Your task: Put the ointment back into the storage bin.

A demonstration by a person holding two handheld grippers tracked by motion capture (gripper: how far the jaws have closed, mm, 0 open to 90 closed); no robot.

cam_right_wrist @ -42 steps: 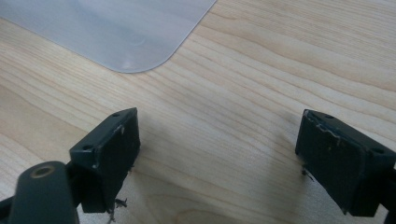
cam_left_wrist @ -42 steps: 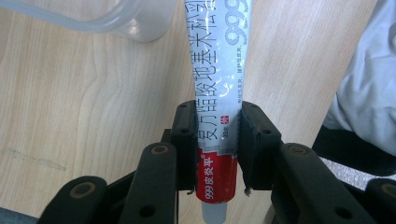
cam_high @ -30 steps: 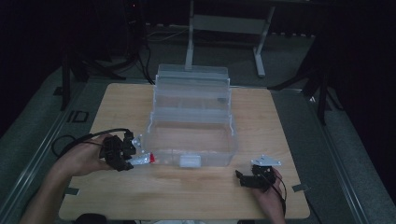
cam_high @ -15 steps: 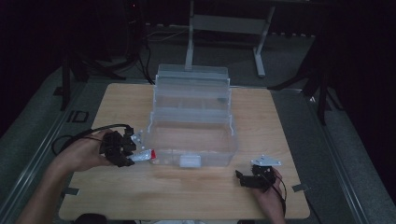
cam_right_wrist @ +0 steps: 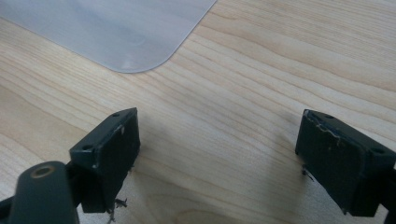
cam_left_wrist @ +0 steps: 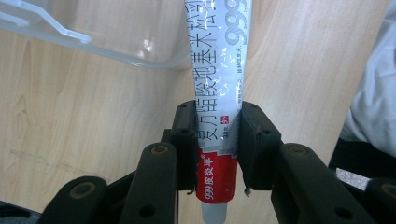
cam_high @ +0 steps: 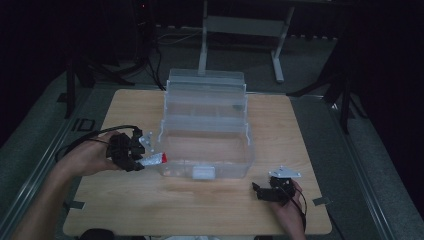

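A white and red ointment tube [cam_left_wrist: 219, 70] with printed characters is clamped between the black pads of my left gripper [cam_left_wrist: 216, 140], which is shut on it near its red cap end. In the high view that left gripper [cam_high: 142, 161] holds the tube [cam_high: 153, 160] level, just off the left front corner of the clear plastic box [cam_high: 205, 145]. My right gripper [cam_high: 260, 192] rests low on the table at the front right, below the box. Its jaws [cam_right_wrist: 215, 158] stand wide apart over bare wood, nothing between them.
The clear box has an opened tiered lid [cam_high: 206, 90] behind it. A rounded corner of clear plastic [cam_right_wrist: 121, 32] lies ahead of the right gripper. The wooden table [cam_high: 150, 210] ends close to the front; dark floor and a metal stand [cam_high: 240, 25] lie beyond.
The left hand has shifted slightly with the tube toward the box's left front corner. The right gripper has stayed where it was.
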